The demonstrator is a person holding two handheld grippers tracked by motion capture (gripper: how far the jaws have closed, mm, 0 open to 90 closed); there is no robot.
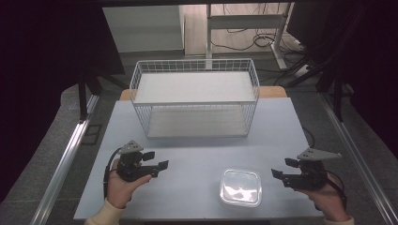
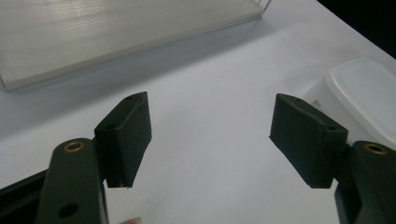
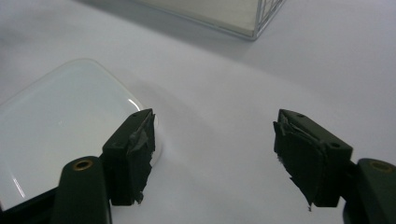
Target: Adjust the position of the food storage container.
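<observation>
A clear lidded plastic container (image 1: pixel 241 187) sits near the table's front edge, between the two hands. My left gripper (image 1: pixel 157 160) is held at the front left, open, jaws pointing right with nothing between them. In the left gripper view the container (image 2: pixel 364 95) lies at the far right, beyond the open left gripper (image 2: pixel 212 140). My right gripper (image 1: pixel 281 168) is held at the front right, open and empty, pointing left at the container. In the right gripper view the container (image 3: pixel 60 126) lies at the left, just past the left jaw of the open right gripper (image 3: pixel 215 154).
A white wire basket rack (image 1: pixel 195 96) with two shelves stands at the back middle of the pale blue table (image 1: pixel 197 150). Its lower shelf (image 2: pixel 102 32) and a corner (image 3: pixel 254 21) show in the gripper views. Dark floor and metal rails flank the table.
</observation>
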